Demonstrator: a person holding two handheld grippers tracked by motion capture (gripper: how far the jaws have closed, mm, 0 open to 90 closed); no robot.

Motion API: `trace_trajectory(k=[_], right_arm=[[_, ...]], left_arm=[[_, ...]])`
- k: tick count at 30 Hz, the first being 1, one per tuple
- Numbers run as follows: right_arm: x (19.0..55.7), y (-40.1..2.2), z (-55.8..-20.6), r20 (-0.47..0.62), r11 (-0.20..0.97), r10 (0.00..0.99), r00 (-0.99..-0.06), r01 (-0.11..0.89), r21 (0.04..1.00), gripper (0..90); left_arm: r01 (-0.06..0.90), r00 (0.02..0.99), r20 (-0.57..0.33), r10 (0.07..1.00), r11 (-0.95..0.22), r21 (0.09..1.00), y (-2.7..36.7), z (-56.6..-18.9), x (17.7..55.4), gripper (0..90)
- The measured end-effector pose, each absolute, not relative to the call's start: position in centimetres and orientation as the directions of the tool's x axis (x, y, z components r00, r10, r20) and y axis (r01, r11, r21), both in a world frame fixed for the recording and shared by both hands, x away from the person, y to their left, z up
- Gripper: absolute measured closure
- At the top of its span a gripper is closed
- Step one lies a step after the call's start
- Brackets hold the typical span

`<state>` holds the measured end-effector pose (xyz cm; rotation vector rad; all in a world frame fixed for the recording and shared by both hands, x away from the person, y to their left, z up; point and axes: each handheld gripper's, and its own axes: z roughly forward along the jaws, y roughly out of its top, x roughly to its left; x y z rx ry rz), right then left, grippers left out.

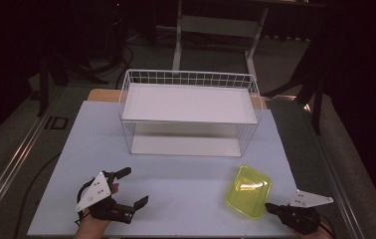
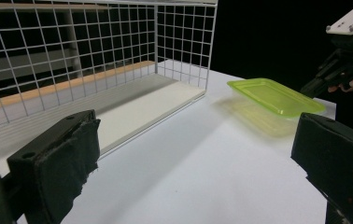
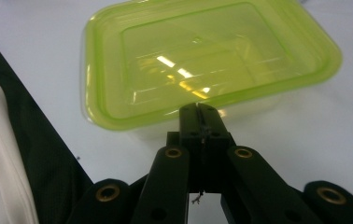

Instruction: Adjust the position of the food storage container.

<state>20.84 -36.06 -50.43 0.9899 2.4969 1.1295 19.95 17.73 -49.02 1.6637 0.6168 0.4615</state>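
Observation:
A clear yellow-green plastic tray is at the table's front right, tilted and held a little above the surface with its shadow below it. My right gripper is shut on the tray's near rim, jaws pressed together over the edge; the left gripper view catches it at the far right. My left gripper stands open at the front left of the table, with nothing between its padded jaws, which point toward the tray.
A white wire basket with a white shelf board on top and another at its bottom stands at the back middle of the white table. Dark floor, cables and a table frame lie beyond.

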Motion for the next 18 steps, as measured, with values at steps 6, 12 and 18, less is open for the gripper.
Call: trace_trajectory(k=[6, 12, 18], right_arm=[[21.6, -34.6, -50.5, 0.078, 0.480, 0.638, -0.766, 0.475, 0.738, 90.0], [22.4, -33.2, -50.6, 0.069, 0.496, 0.617, -0.784, 0.456, 0.739, 90.0], [23.1, -33.0, -49.7, 0.055, 0.481, 0.621, -0.782, 0.436, 0.760, 90.0]], left_arm=[[0.142, 0.778, -0.038, 0.627, -0.116, 0.983, 17.7, -49.0, 20.0, 1.9], [0.141, 0.778, -0.034, 0.627, -0.122, 0.982, 17.7, -49.1, 19.9, 1.9], [0.138, 0.779, -0.031, 0.626, -0.123, 0.983, 17.7, -49.0, 19.8, 1.9]])
